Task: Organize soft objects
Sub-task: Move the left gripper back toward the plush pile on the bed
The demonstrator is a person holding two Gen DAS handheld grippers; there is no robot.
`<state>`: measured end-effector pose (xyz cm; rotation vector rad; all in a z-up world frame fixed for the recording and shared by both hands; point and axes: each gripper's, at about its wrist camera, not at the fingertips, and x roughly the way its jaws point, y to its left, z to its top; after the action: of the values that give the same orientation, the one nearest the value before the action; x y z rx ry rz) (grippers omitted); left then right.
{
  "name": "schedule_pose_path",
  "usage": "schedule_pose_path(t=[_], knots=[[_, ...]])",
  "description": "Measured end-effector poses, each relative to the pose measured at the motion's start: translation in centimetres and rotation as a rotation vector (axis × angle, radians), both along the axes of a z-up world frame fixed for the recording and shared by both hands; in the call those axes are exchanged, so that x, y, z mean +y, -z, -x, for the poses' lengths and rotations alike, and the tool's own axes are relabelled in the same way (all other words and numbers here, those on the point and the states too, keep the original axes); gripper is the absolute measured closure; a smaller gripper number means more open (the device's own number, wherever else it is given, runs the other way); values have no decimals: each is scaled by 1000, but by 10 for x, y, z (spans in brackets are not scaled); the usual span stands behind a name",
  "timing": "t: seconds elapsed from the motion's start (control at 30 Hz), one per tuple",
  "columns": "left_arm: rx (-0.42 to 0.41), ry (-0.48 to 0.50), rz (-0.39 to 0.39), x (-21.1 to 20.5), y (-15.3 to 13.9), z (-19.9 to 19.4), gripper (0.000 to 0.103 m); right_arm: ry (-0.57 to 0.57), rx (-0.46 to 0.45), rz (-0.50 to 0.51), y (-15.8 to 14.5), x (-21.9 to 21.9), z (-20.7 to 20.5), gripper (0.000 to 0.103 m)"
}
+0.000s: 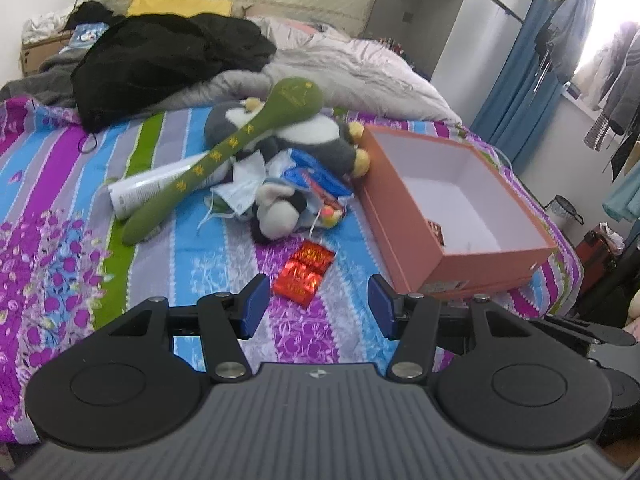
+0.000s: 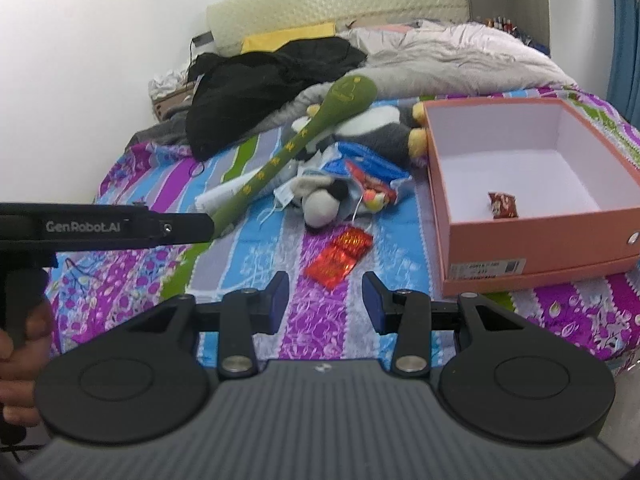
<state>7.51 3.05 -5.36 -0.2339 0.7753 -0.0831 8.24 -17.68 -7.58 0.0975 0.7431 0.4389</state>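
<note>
Left wrist: toys (image 1: 280, 152) beyond claw (image 1: 318, 306).

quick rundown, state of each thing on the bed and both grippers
box: open, no lid, one small red packet inside
green plush spoon: lying across the toy pile
penguin plush: on its side by the box
small plush: lying on the masks
red foil packet: flat on the sheet, loose
left gripper: open, holding nothing
right gripper: open, holding nothing
</note>
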Motion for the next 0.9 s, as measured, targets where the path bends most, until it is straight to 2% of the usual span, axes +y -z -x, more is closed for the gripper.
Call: schedule_pose_path(t=[0.3,0.77,0.8,0.9], knots=[[70,-6,7,9,26,-15,43,20,51,19,16,3,-15,59],[112,19,-6,22,49,-80,43,10,139,42,47,20,-60,59],[108,21,-11,22,51,-86,43,8,141,52,49,22,-64,58],[106,32,-17,22,56,-102,43,3,141,69,54,27,-76,45]])
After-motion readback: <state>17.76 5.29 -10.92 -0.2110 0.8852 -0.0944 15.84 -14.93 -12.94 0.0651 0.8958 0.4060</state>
